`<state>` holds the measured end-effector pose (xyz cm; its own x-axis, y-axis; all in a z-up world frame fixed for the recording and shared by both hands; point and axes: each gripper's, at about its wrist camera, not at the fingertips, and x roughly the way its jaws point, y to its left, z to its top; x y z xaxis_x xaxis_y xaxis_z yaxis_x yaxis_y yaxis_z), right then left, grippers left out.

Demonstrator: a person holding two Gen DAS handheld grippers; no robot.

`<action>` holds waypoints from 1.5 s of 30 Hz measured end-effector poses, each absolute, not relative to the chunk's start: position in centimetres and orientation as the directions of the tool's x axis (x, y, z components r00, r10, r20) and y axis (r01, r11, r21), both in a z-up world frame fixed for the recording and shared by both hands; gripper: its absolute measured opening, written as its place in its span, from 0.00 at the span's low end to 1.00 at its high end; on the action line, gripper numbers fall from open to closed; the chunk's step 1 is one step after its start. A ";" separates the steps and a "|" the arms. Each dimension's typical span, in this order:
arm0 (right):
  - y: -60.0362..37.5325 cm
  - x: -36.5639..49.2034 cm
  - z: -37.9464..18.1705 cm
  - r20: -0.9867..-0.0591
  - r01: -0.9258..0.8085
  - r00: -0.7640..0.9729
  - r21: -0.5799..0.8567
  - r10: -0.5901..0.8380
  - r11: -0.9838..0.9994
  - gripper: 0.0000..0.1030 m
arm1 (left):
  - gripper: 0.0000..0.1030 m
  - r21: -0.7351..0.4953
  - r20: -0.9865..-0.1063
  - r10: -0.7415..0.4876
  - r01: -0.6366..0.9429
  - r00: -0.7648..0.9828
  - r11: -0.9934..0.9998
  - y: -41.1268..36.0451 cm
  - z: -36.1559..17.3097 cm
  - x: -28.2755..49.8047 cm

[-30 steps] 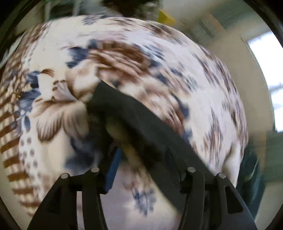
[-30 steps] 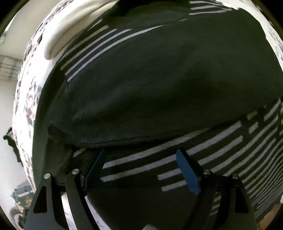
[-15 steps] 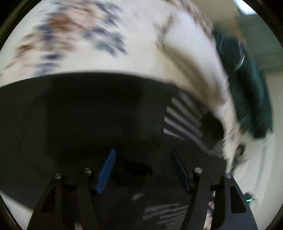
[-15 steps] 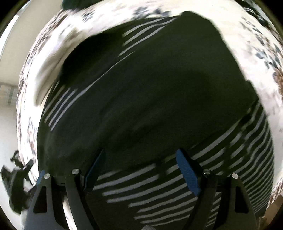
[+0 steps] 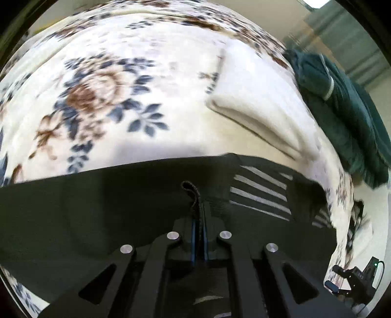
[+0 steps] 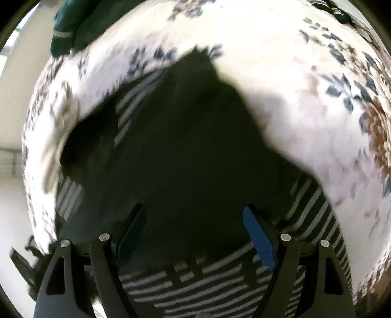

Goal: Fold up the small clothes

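No brand, label or readable writing shows in either view, and no container is in sight.

In the left wrist view, the left gripper (image 5: pixel 200 230) sits at the lower middle of the frame with its fingers pressed together, having just been closing; a ridge of the garment's hem stands up between them, so they pinch the black garment (image 5: pixel 97 208). That garment fills the lower half of the frame as a dark sheet, with a patch of white stripes on it to the right of the fingers. It lies on a cream blanket (image 5: pixel 171 97) printed with blue and brown flowers, which covers the upper half of the frame. A thick fold of the blanket rises at the upper right. Beyond it, at the right edge, is a heap of dark green cloth (image 5: pixel 342 110). A small black device (image 5: pixel 354 278) with a green light shows at the lower right corner.

In the right wrist view, the right gripper (image 6: pixel 193 232) is at the lower middle of the frame, its blue-padded fingers (image 6: pixel 259 239) set wide apart and gripping nothing, over the black garment (image 6: pixel 183 159). The picture is blurred. The garment spreads through the centre, with white stripes along its lower edge and at its left. The flowered blanket (image 6: pixel 293 85) surrounds it above and right, and the green cloth (image 6: pixel 70 22) is at the upper left.
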<state>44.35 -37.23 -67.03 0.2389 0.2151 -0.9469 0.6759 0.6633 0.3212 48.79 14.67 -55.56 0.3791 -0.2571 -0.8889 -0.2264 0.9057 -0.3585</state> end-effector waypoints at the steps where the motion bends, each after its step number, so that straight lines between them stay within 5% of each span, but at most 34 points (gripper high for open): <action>1: -38.4 44.7 -66.5 -0.945 0.683 0.255 0.326 0.204 0.654 0.81 | 0.02 -0.357 -0.891 -0.256 -0.232 0.374 0.905 14.8 -55.9 48.5; 13: -44.5 51.2 -68.7 -0.974 0.648 0.189 0.217 0.122 0.730 0.81 | 0.08 -0.408 -0.899 -0.317 -0.321 0.301 0.855 16.6 -60.4 49.3; 17: -44.0 52.4 -72.2 -0.989 0.650 0.057 0.138 0.133 0.747 0.81 | 0.26 -0.433 -0.889 -0.328 -0.354 0.318 0.829 18.2 -58.5 48.0; 22: -40.9 51.2 -67.6 -0.982 0.610 0.147 0.184 0.118 0.771 0.81 | 0.44 -0.558 -0.822 -0.392 -0.445 0.414 0.701 22.6 -55.5 41.7; 24: -38.3 50.4 -66.2 -0.978 0.579 0.158 0.204 0.136 0.790 0.81 | 0.68 -0.605 -0.792 -0.414 -0.493 0.448 0.625 24.7 -55.2 38.7; 27: -33.6 49.4 -65.5 -0.972 0.525 0.143 0.234 0.186 0.818 0.81 | 0.69 -0.722 -0.691 -0.458 -0.539 0.559 0.433 29.1 -55.6 33.2; 30: -27.9 48.7 -66.6 -0.970 0.467 0.079 0.239 0.229 0.851 0.81 | 0.71 -0.719 -0.694 -0.376 -0.610 0.614 0.332 34.2 -56.4 28.0; 37: -18.8 48.8 -68.7 -0.961 0.461 0.011 0.250 0.276 0.851 0.81 | 0.72 -0.621 -0.780 -0.136 -0.730 0.611 0.284 46.1 -57.4 22.6; 43: -11.6 50.9 -68.3 -0.974 0.342 0.011 0.216 0.227 0.914 0.81 | 0.72 -0.662 -0.745 -0.093 -0.713 0.661 0.233 53.3 -58.5 22.7; 44: -10.3 51.4 -68.4 -0.976 0.319 0.014 0.210 0.217 0.924 0.81 | 0.64 -0.666 -0.739 -0.089 -0.706 0.668 0.239 53.8 -58.6 23.1; 45: -9.4 51.5 -68.4 -0.977 0.308 0.016 0.207 0.212 0.929 0.81 | 0.23 -0.679 -0.726 -0.078 -0.692 0.684 0.247 54.1 -58.4 23.3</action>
